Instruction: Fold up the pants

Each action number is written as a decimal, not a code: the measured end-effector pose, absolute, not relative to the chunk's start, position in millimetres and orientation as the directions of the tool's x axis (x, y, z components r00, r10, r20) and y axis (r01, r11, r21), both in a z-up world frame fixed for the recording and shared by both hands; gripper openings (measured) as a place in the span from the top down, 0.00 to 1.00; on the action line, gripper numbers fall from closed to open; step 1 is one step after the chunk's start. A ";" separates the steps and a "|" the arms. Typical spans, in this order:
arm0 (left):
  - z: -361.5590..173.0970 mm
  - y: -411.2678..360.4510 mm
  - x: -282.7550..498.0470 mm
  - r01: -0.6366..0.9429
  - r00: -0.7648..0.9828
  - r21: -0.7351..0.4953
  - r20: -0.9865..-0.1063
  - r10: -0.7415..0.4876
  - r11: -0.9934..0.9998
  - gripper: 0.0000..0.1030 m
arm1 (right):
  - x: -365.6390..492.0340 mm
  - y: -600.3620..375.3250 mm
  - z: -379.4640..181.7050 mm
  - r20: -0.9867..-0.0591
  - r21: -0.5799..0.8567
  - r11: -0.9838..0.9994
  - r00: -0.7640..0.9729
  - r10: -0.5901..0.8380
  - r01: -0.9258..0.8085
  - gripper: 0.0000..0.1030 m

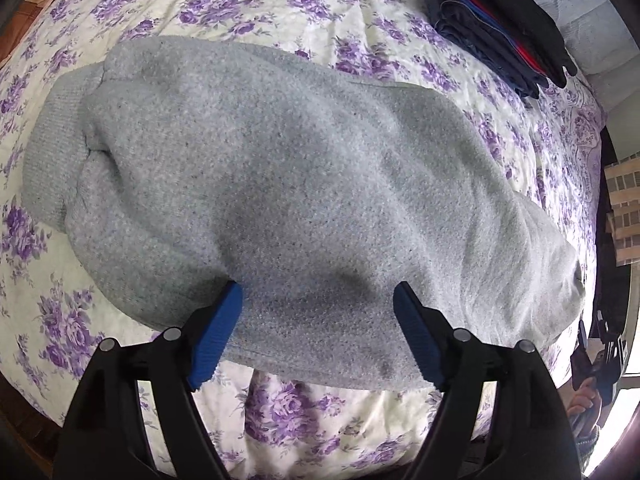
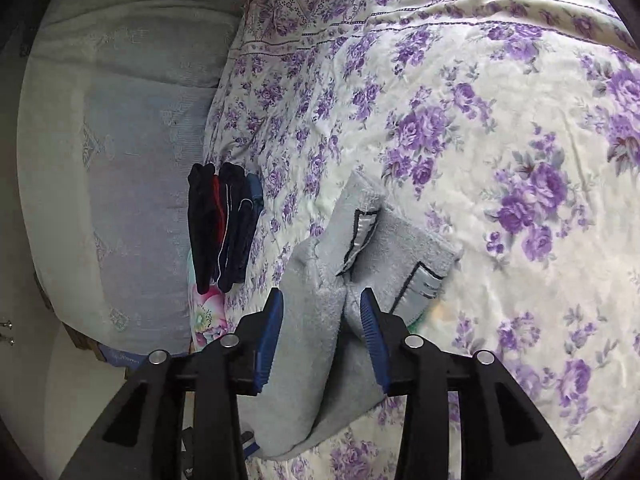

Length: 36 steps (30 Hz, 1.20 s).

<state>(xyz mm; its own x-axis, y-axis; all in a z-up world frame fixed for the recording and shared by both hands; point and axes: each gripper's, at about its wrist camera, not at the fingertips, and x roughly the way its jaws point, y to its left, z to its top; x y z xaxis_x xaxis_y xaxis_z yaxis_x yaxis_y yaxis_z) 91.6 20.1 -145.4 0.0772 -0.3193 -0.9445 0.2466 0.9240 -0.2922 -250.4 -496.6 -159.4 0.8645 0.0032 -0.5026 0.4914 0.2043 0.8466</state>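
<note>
Grey sweatpants (image 1: 304, 200) lie folded on floral bedspread (image 1: 320, 8). Left gripper (image 1: 318, 320) spread wide, unclamped; right gripper (image 2: 322, 312) part-open astride the fold, gripping nothing. Risk: withdrawing pads snag fleece, undoing fold.

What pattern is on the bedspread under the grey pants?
Purple flowers on cream bedspread, clearest in the right wrist view; the grey pants lie on it.

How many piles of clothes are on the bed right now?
2. The grey pants lie folded on the floral bedspread, right in front of both tools. A stack of dark folded clothes sits further off, near the pillow. Others may lie outside both views.
</note>
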 end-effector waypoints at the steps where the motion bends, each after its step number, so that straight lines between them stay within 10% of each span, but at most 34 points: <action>1: -146.1 19.2 91.4 0.251 0.078 -0.293 -0.944 -0.321 0.923 0.24 | -242.8 -499.9 -162.5 -0.522 0.835 0.201 0.853 -0.004 0.512 0.61; 3: -147.0 16.8 91.4 0.259 0.076 -0.294 -0.943 -0.323 0.920 0.18 | -228.4 -508.4 -171.6 -0.529 0.832 0.200 0.848 0.004 0.518 0.63; 5: -147.6 13.9 90.3 0.264 0.079 -0.287 -0.945 -0.317 0.921 0.16 | -218.1 -515.2 -179.0 -0.527 0.834 0.203 0.849 0.017 0.514 0.95; 12: -144.6 17.0 88.6 0.256 0.072 -0.284 -0.948 -0.311 0.924 0.15 | -257.1 -491.7 -122.7 -0.441 0.865 0.282 0.897 0.029 0.416 0.95; 20: -147.6 13.6 90.7 0.285 0.039 -0.265 -0.957 -0.288 0.921 0.15 | -273.3 -506.6 -206.4 -0.598 0.793 0.187 0.799 0.059 0.580 0.88; 27: -107.2 15.7 73.9 0.348 0.130 -0.284 -0.929 -0.346 0.893 0.15 | -280.7 -492.0 -107.2 -0.645 0.589 0.498 0.741 -0.185 0.637 0.87; 31: -113.1 3.9 68.8 0.413 0.119 -0.271 -0.930 -0.346 0.870 0.13 | -199.8 -450.3 -94.6 -0.661 0.527 0.702 0.750 -0.017 0.480 0.39; 36: -158.6 23.3 76.4 0.359 0.083 -0.256 -0.949 -0.305 0.897 0.12 | -126.9 -434.9 -164.4 -0.830 0.308 0.812 0.557 -0.026 0.496 0.29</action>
<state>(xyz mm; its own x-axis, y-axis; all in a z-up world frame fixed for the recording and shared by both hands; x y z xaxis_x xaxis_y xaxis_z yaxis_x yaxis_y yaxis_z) 76.4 23.3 -158.6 0.0835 -0.3046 -0.9488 0.3593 0.8973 -0.2565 -126.9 -434.9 -164.4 0.5569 -0.0259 -0.8302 0.4964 0.8117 0.3077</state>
